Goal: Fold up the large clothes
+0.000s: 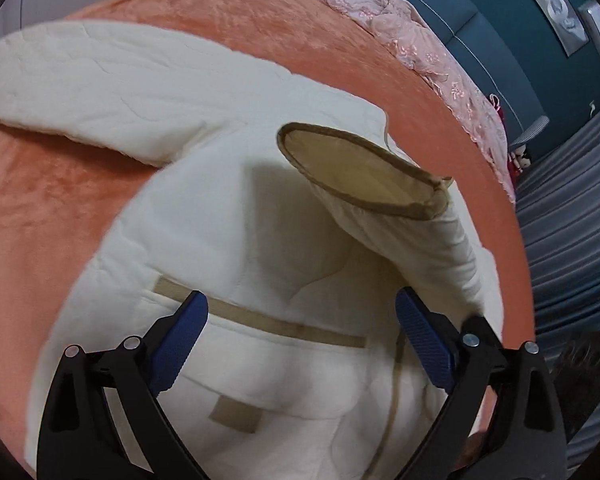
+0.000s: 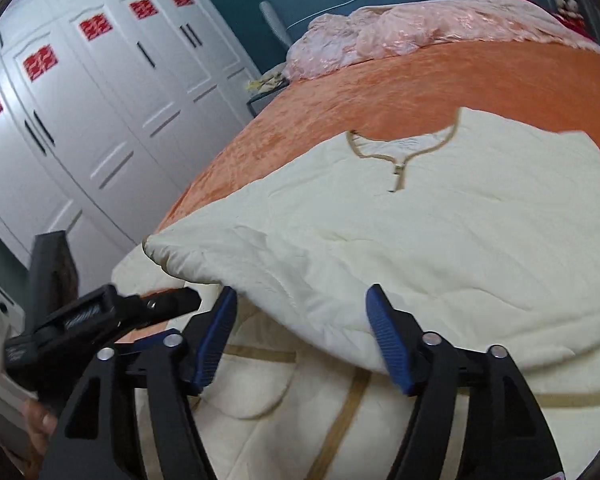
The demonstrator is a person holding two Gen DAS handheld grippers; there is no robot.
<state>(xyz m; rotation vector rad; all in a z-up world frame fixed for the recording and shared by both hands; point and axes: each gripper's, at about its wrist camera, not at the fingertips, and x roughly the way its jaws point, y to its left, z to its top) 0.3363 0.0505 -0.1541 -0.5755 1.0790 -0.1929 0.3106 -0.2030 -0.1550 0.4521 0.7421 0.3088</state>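
On the orange bed (image 2: 380,80), the cream jacket (image 2: 440,224) is spread flat for folding; one sleeve (image 1: 380,184) is laid across, both grippers' jaws spread, nothing pinched.

A cream padded jacket (image 2: 440,232) lies on an orange bedspread (image 2: 340,92), with its tan-edged collar (image 2: 400,152) toward the far side. One sleeve (image 2: 228,256) is folded across the body. The right gripper (image 2: 300,332) is just above the jacket's near part, its blue fingers (image 2: 216,336) wide apart, and they do not press on the cloth. The left gripper (image 2: 100,316) shows at the left edge. A pink blanket (image 2: 400,32) is behind, and a white wardrobe (image 2: 100,100) stands left.
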